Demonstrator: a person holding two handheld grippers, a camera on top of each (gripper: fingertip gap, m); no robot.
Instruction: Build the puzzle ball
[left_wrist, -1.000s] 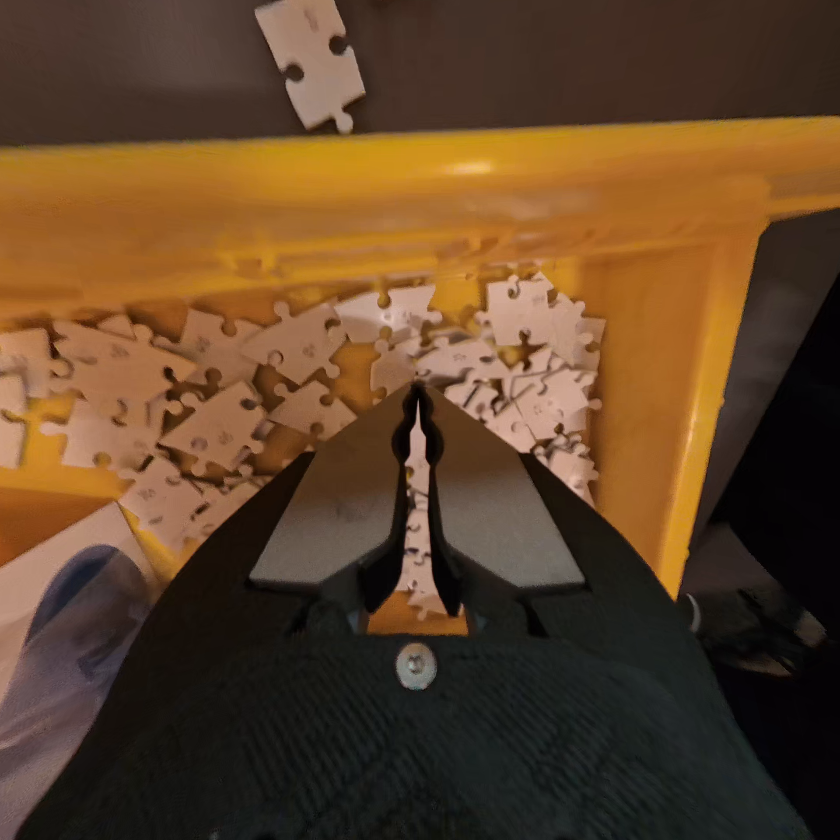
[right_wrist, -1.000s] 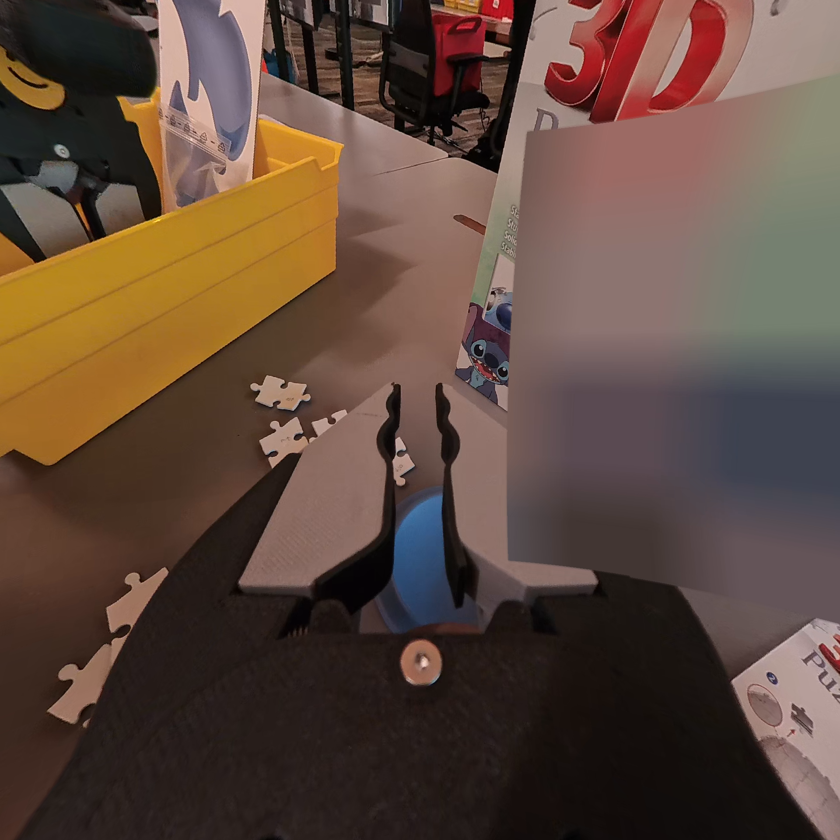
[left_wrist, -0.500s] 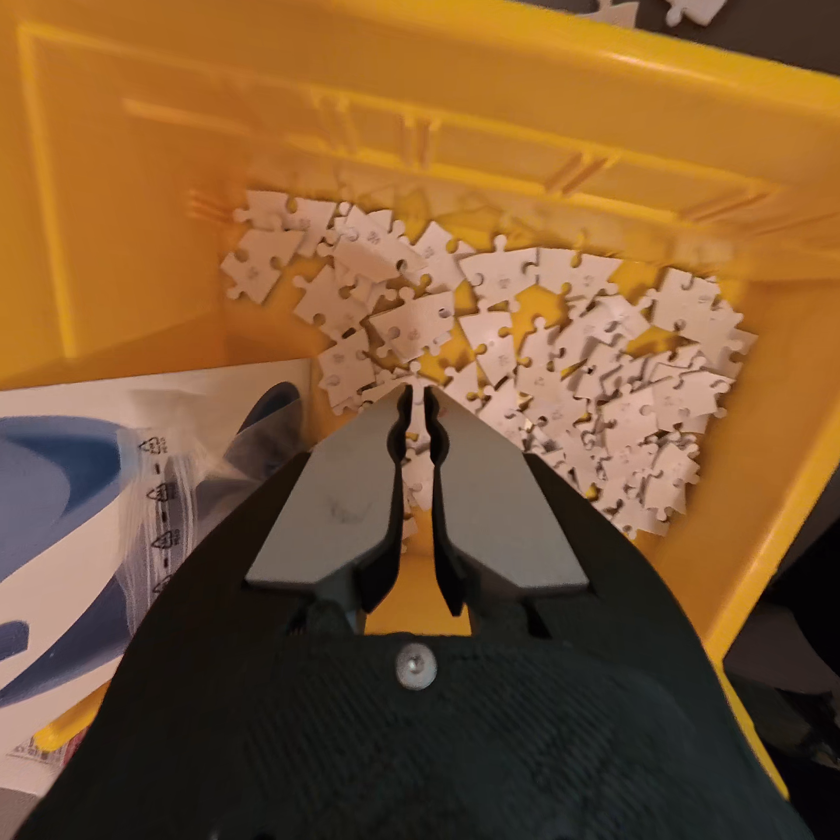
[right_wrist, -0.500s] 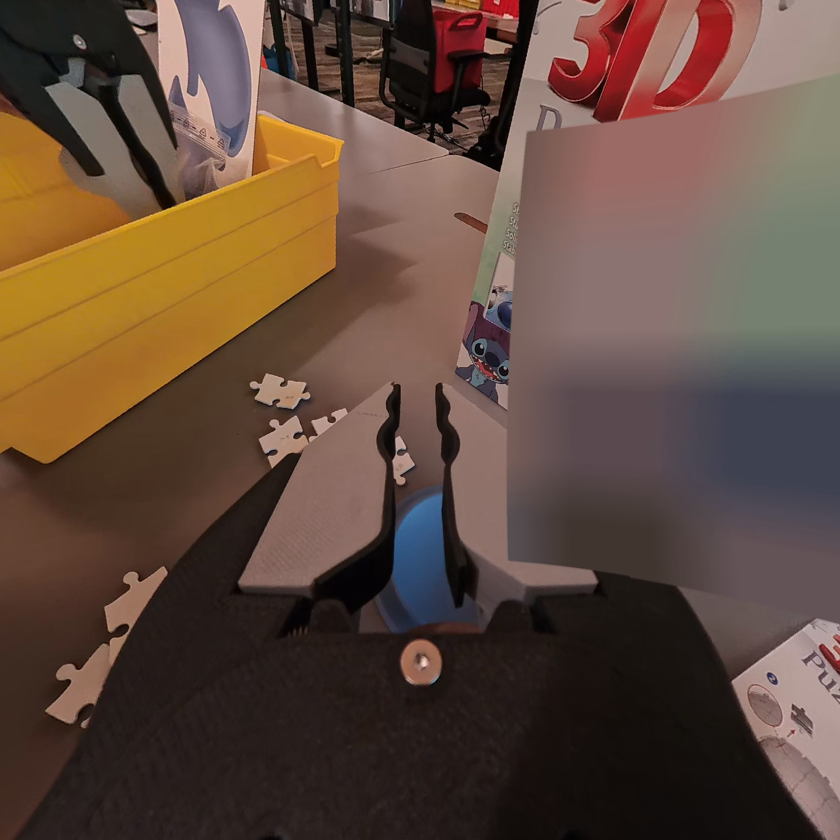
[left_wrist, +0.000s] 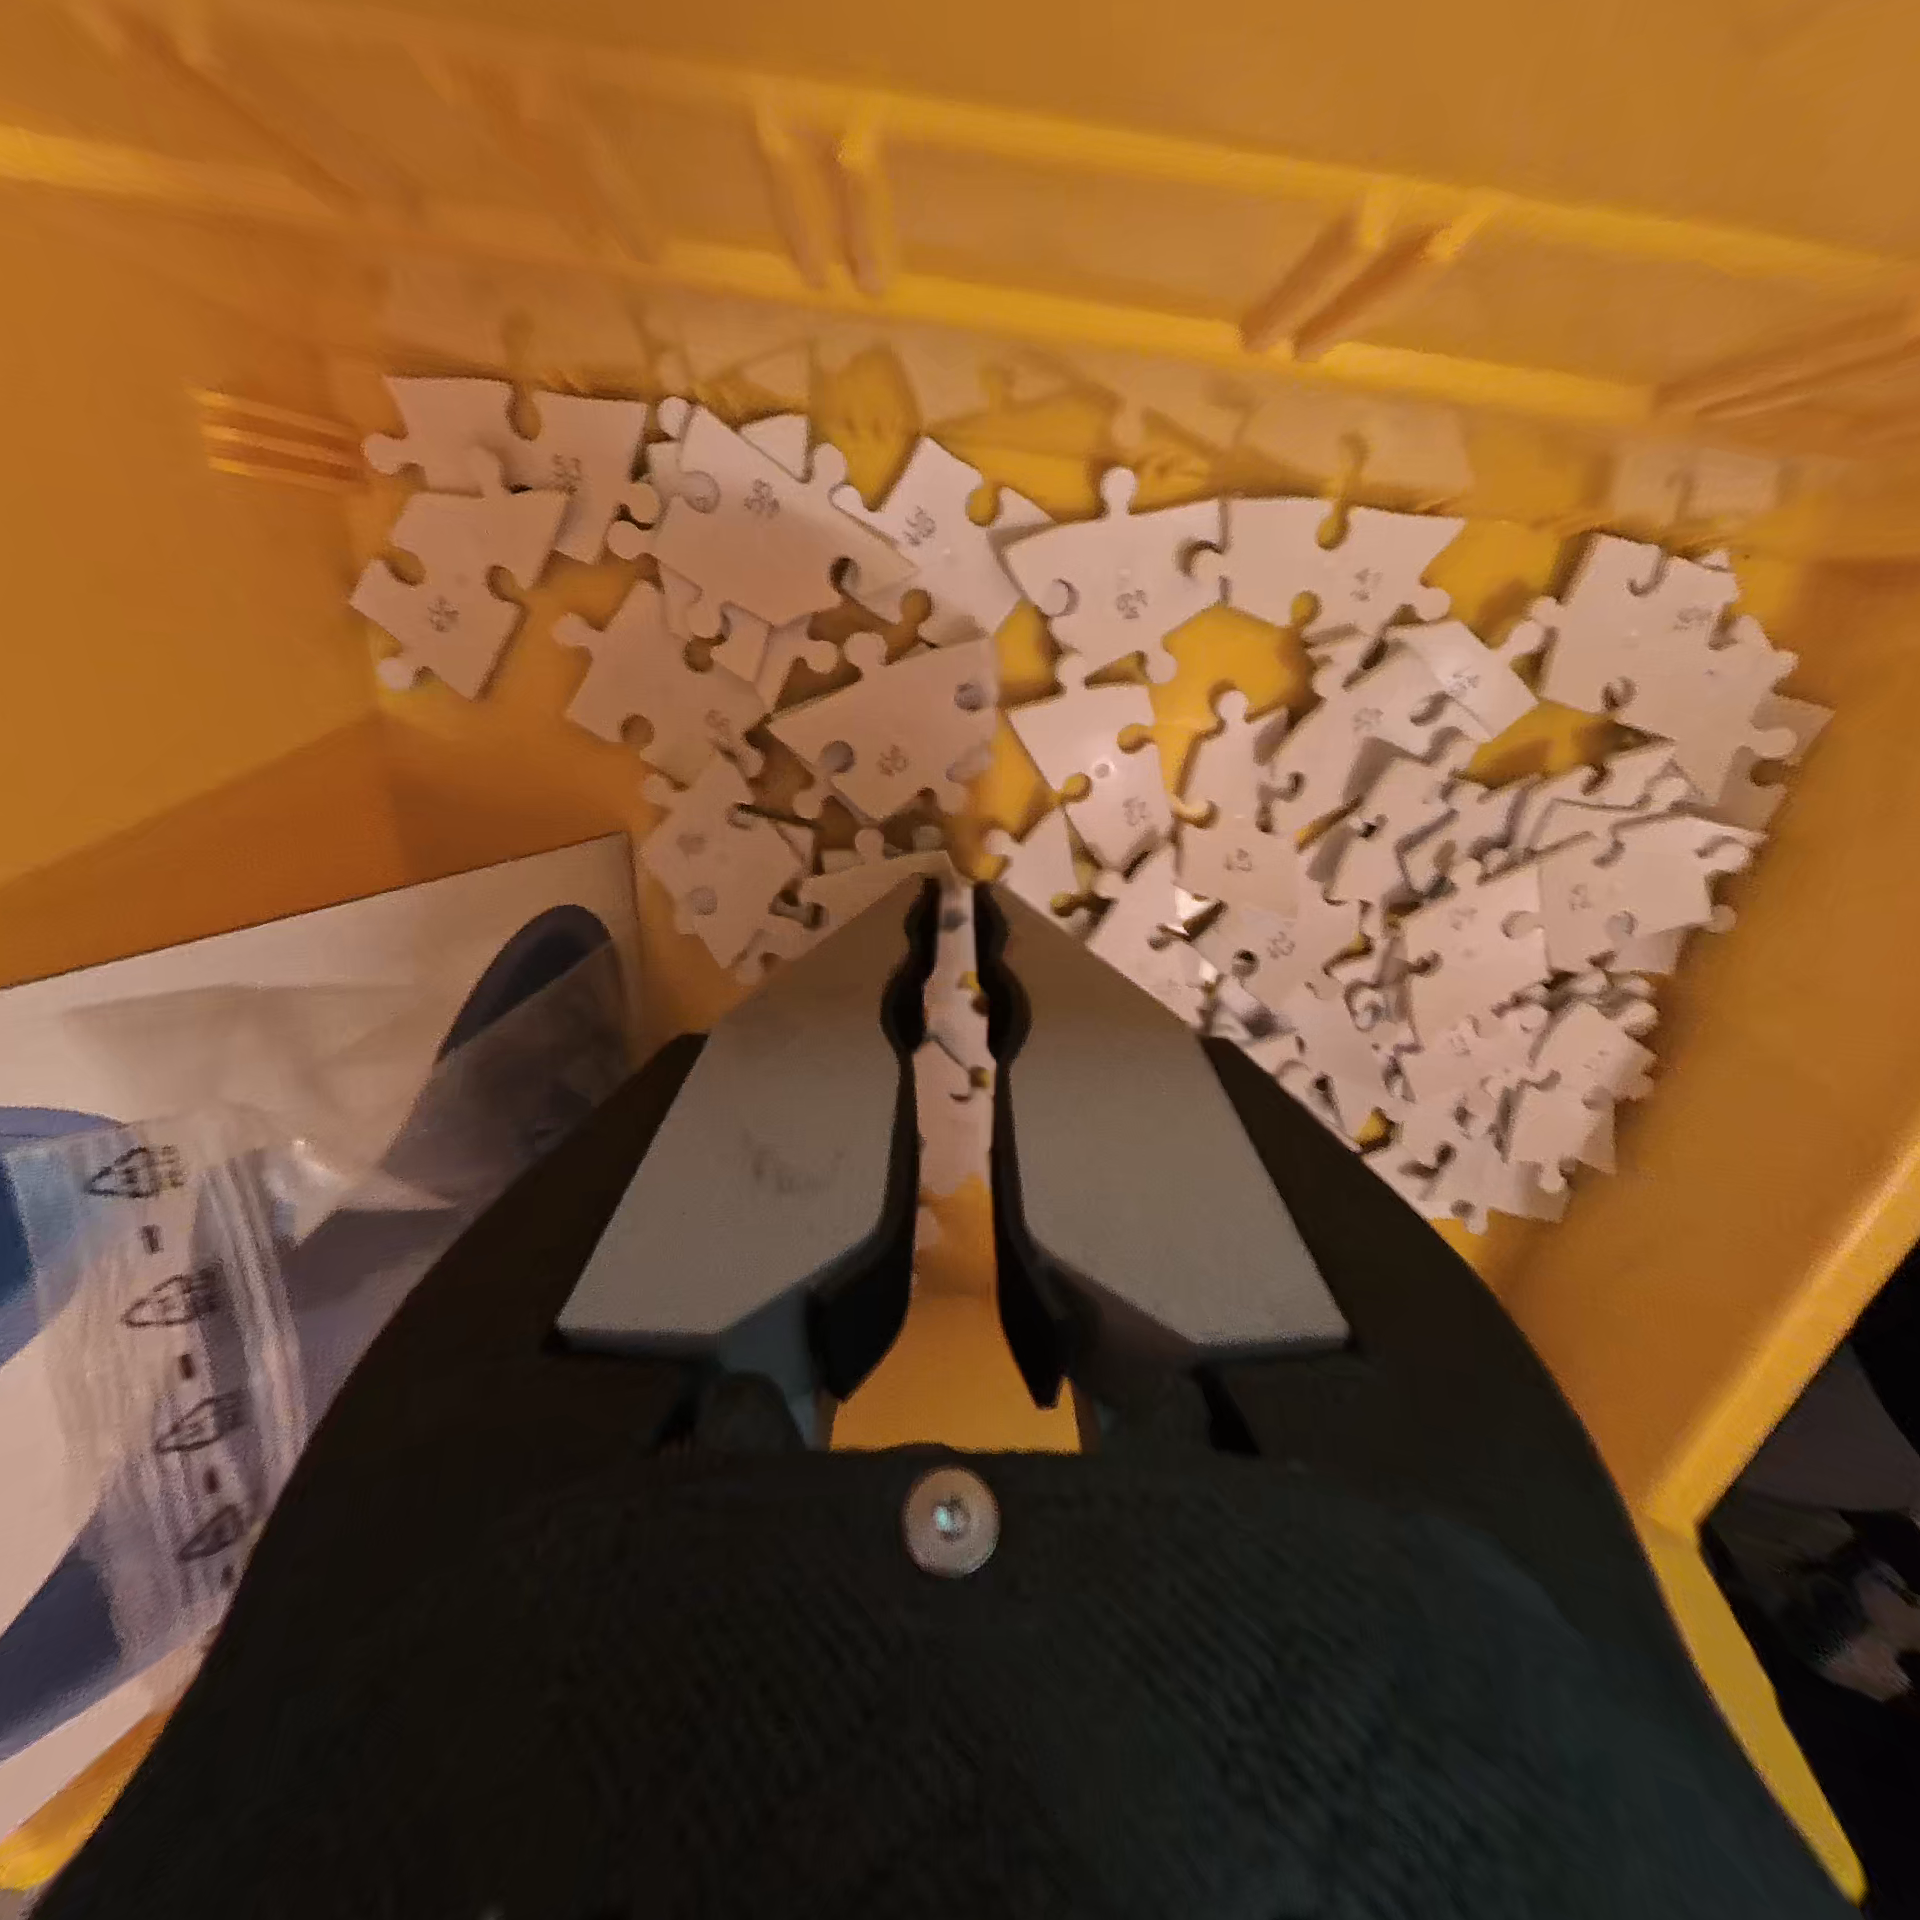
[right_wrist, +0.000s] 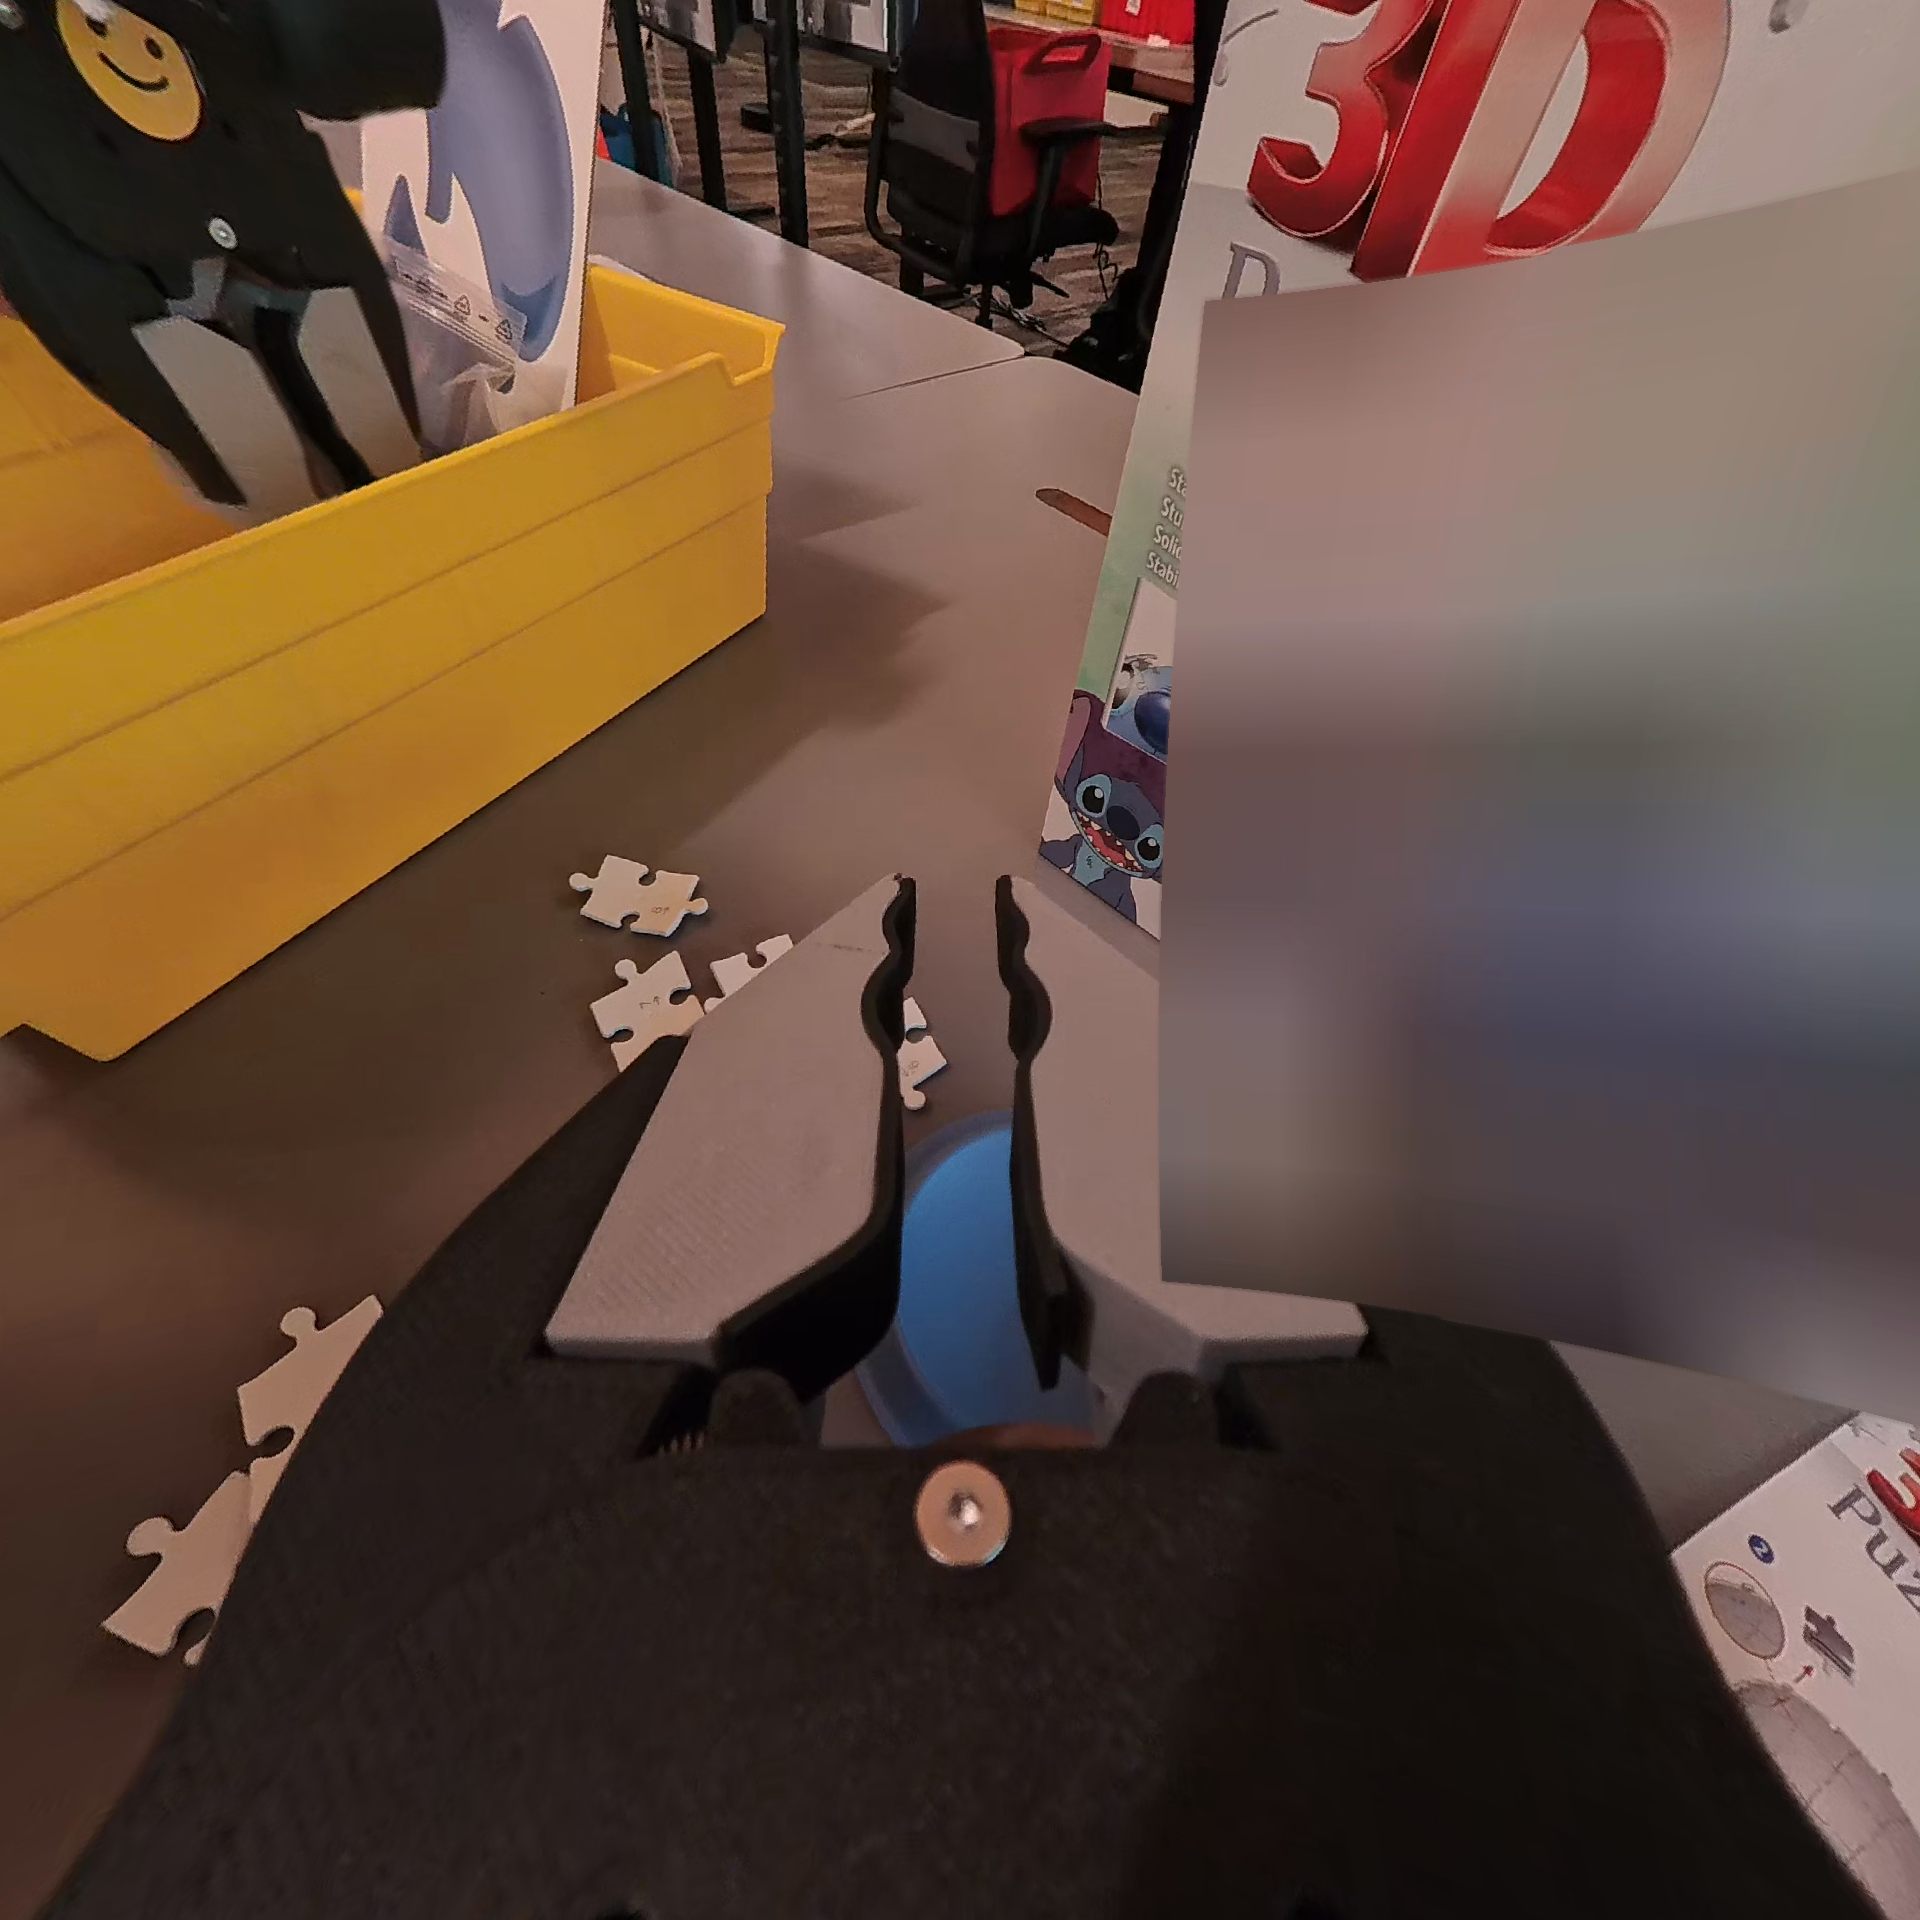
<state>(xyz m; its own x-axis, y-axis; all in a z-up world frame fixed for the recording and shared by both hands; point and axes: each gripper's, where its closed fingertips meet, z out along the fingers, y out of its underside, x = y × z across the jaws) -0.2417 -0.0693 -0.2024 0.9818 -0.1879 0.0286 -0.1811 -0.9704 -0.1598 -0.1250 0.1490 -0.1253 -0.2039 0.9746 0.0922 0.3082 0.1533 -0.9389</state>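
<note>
Down inside the yellow bin (left_wrist: 1039, 208) the left gripper (left_wrist: 954, 894) points at a heap of white puzzle pieces (left_wrist: 1195, 769). Its two fingers have a small gap between them and nothing is held there. The tips are just above the heap, near its middle. The pieces lie face down, piled on each other against the far wall and the right wall of the bin. At the left side of the bin sits a white and blue card (left_wrist: 156, 1091) in a clear bag (left_wrist: 208, 1247).

On the grey table (right_wrist: 883, 582) the right gripper (right_wrist: 951, 883) is low over the top, well apart from the bin. Its fingers are a bit apart too, and they grip nothing. Under them is a round blue dish (right_wrist: 956, 1247). A few loose pieces (right_wrist: 644, 894) lie on the table between the bin and the gripper, and more pieces (right_wrist: 260, 1455) lie at the left. A tall puzzle box (right_wrist: 1132, 727) stands just to the right. A paper sheet (right_wrist: 1808, 1600) lies at the right corner. From here the left gripper (right_wrist: 281, 457) shows dipping into the bin.
</note>
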